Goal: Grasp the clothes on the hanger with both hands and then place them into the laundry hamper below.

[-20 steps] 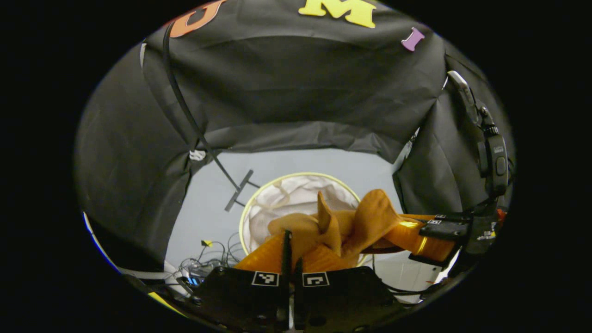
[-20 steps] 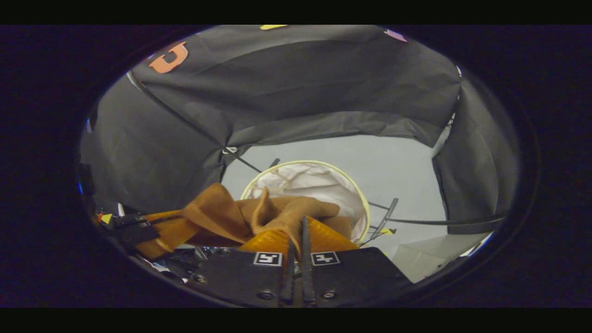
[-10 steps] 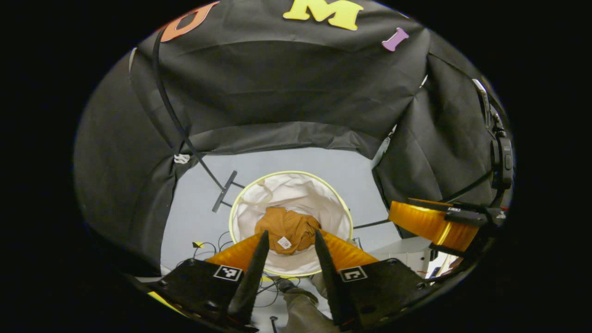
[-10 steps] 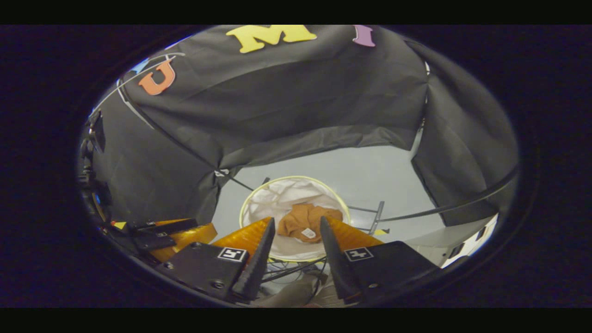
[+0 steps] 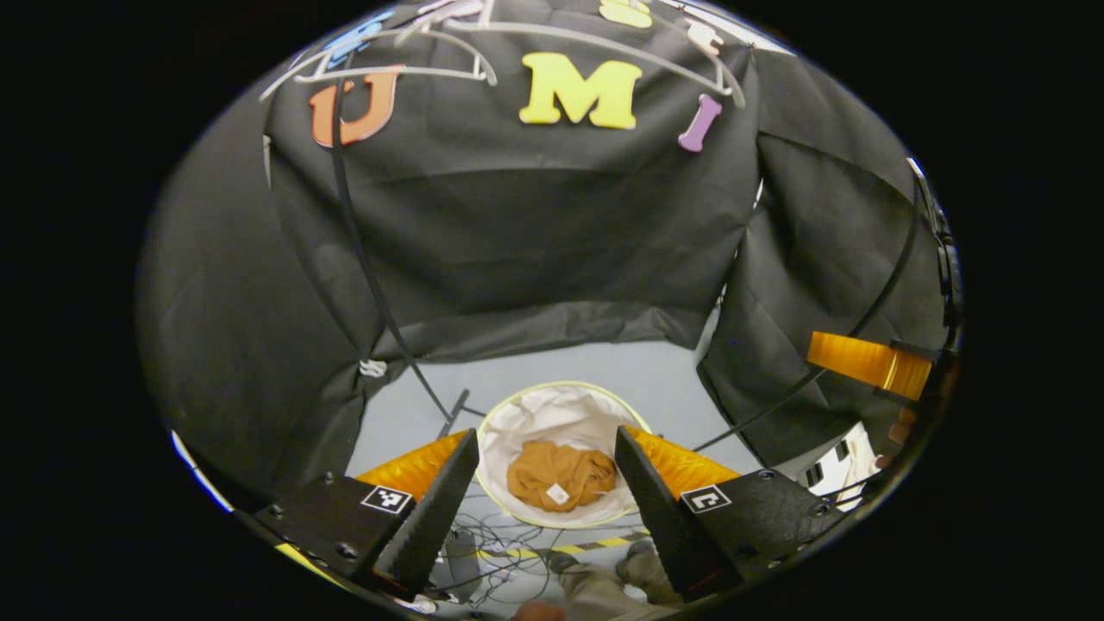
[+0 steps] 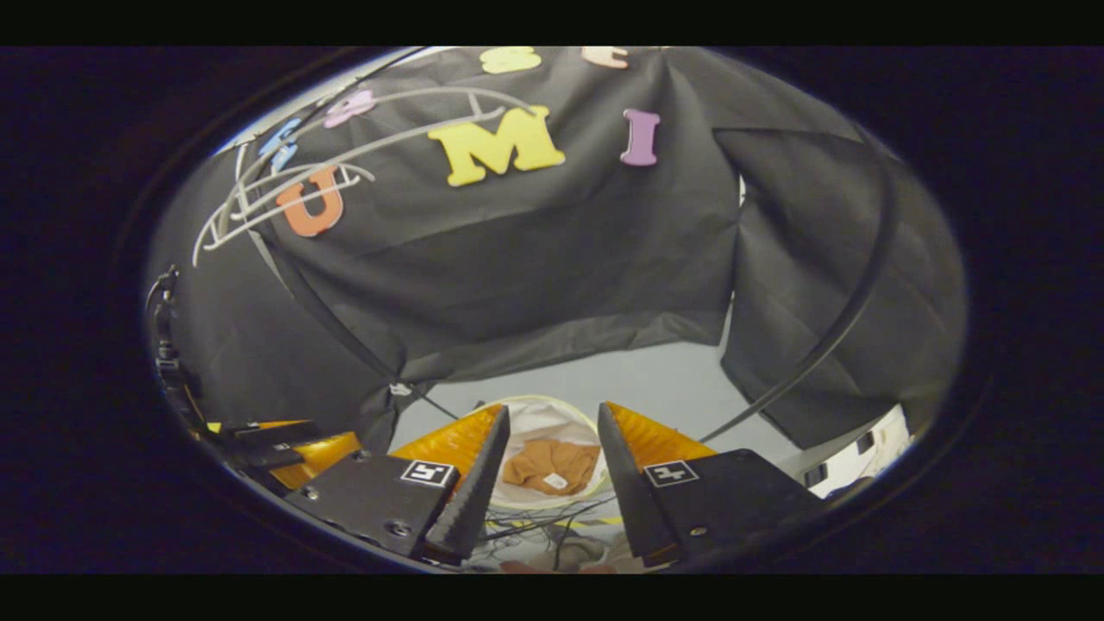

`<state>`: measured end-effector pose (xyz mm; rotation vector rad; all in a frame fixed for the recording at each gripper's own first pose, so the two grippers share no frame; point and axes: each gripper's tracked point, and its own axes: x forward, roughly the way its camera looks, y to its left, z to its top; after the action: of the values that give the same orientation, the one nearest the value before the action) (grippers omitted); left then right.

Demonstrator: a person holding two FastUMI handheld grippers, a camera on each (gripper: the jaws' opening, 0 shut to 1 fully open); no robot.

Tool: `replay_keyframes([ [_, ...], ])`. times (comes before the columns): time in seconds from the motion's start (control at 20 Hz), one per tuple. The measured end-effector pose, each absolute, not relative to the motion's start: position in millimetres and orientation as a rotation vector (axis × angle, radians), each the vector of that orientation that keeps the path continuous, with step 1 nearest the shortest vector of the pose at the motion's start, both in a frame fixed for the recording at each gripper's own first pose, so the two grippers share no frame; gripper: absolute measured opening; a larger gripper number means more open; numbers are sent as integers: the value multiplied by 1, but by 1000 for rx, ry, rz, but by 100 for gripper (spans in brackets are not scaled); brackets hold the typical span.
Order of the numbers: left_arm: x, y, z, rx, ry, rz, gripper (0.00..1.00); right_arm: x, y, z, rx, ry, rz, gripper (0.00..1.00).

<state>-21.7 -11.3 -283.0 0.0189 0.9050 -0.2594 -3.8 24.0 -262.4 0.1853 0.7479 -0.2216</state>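
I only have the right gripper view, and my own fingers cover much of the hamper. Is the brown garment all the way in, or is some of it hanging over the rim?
Observer: The left gripper view looks down into the laundry hamper and shows most of its rim. The brown garment lies bunched at the bottom on the pale lining, with nothing draped over the rim.
Operator: And the other gripper? From here I can't judge its state.
Observer: The left gripper is open. Its fingers are spread wide with nothing between them, and the hamper shows through the gap.
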Motion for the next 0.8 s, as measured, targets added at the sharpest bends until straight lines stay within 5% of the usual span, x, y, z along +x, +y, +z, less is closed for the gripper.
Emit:
replay_keyframes([
  [0.3, -43, -7, -144, 30, 573, -126, 96, -55, -6, -139, 129, 492, -149, 66],
  [0.45, -67, -19, -71, 16, 403, -80, 100, -86, -24, -87, 105, 373, -98, 94],
  [0.55, -94, -25, -31, -12, 310, -56, 92, -111, -34, -65, 94, 314, -62, 87],
  [0.8, -156, -40, 47, 10, 133, -8, 100, -166, -49, -14, 72, 167, 29, 96],
])
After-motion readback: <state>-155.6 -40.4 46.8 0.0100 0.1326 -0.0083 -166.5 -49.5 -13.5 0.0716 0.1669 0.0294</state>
